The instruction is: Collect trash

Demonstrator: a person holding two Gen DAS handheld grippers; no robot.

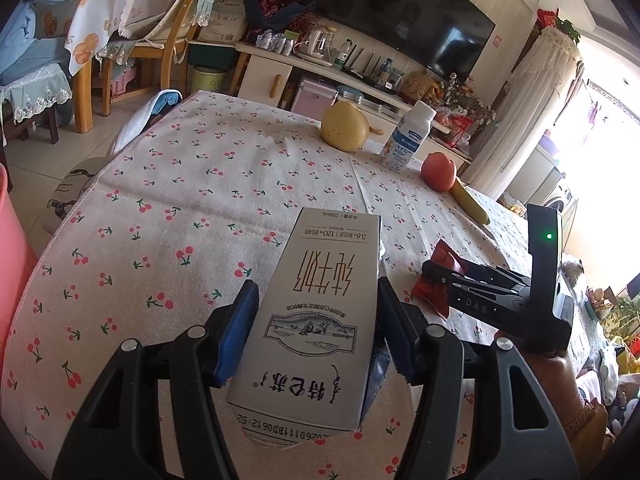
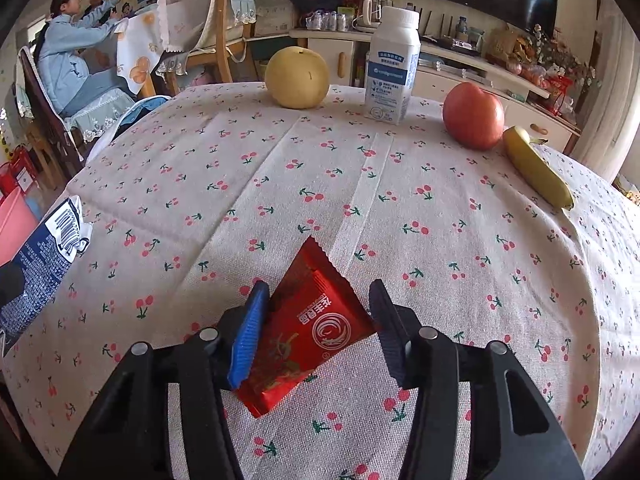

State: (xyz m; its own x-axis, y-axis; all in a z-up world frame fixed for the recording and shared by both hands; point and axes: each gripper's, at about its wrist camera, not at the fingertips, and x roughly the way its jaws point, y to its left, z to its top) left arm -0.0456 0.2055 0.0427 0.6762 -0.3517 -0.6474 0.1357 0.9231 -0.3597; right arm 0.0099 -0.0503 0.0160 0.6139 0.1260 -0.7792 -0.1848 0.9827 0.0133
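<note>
With the grey rectangular milk carton (image 1: 312,320) clamped in the left tongs (image 1: 316,328), the flat red foil wrapper (image 2: 308,328) could be pushed along the cherry-print surface (image 2: 400,208) rather than pinched, since the right tongs (image 2: 316,328) stand partly open around it.

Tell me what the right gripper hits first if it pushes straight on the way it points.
Likely the red snack wrapper, already between the right gripper fingers; past it, only the cherry tablecloth.

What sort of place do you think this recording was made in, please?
Most likely a home living and dining room: a table under a cherry-print tablecloth, a large television above a cluttered cabinet, and wooden dining chairs.
</note>
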